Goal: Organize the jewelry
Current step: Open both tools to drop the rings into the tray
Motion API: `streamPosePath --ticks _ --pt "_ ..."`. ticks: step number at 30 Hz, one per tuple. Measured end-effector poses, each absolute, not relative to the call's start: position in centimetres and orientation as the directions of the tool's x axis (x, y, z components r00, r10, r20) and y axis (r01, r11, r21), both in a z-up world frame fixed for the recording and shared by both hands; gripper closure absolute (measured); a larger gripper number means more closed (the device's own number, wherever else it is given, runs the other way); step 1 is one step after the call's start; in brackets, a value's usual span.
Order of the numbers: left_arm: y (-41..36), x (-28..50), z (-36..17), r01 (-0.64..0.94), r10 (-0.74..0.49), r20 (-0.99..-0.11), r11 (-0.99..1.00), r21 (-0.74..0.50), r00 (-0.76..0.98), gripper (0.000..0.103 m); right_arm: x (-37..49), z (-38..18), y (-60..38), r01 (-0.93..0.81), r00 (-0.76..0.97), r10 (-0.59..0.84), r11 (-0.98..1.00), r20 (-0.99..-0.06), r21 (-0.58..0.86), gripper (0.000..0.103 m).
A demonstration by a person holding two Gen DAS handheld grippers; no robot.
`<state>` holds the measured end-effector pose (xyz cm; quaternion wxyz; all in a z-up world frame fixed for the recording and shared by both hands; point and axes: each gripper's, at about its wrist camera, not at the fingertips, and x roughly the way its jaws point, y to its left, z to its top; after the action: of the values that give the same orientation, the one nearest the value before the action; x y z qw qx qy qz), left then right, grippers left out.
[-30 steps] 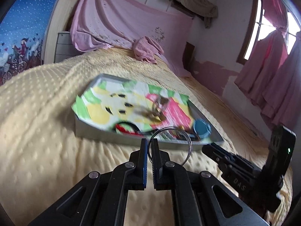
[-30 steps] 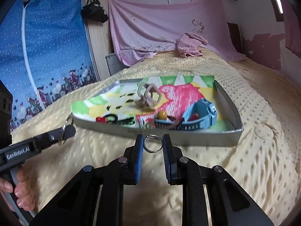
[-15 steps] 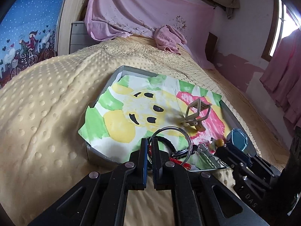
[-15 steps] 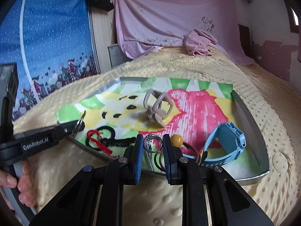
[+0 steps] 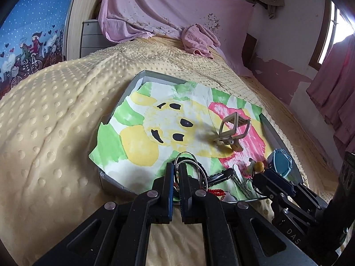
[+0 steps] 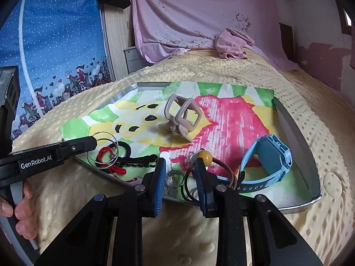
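- Yellow dotted bedspread (image 5: 51,119) is carrying a metal tray (image 5: 124,93) lined with a painted paper (image 5: 137,146); in the left wrist view a beige hair clip (image 5: 233,130) is lying on the paper, and a blue watch (image 5: 280,163) is sitting at the far right
- left gripper (image 5: 176,173) is angling down over the tray's near edge, pinching thin silver bangles (image 5: 190,166) between pressed-together jaws, now farther over the tray than a second ago
- right wrist view: right gripper (image 6: 180,173) is hanging over the near rim, its jaws opening; a small silver ring (image 6: 174,178) is lying between them, no longer pinched as before
- a yellow bead (image 6: 204,156), a red cord (image 6: 108,159) and a black band (image 6: 137,160) are crowding nearby
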<state>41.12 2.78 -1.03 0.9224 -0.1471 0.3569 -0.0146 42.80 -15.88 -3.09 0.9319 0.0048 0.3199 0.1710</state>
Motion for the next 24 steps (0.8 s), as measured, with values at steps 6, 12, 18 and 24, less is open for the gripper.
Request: streamPosePath --ticks 6,12,18,24 --pt "2.7 40.5 -0.7 -0.074 -0.128 -0.636 0.957 -0.282 0.761 0.097 42.6 -3.0 -16.1 -0.307 0.749 0.317 0.944 -0.582 0.120 0.073" --pt "2.5 39.7 -0.1 -0.066 -0.129 -0.625 0.958 -0.279 0.770 0.084 41.4 -2.2 -16.8 -0.284 0.789 0.300 0.952 -0.537 0.113 0.067" --pt "2.5 38.4 0.7 -0.080 -0.105 -0.603 0.959 -0.272 0.790 0.063 40.0 -1.3 -18.2 -0.246 0.826 0.280 0.960 -0.489 0.134 0.060" --pt "2.3 35.6 2.0 -0.086 -0.068 -0.555 0.966 -0.246 0.829 0.033 36.9 0.3 -19.4 -0.228 0.867 0.266 0.964 -0.421 0.139 0.046"
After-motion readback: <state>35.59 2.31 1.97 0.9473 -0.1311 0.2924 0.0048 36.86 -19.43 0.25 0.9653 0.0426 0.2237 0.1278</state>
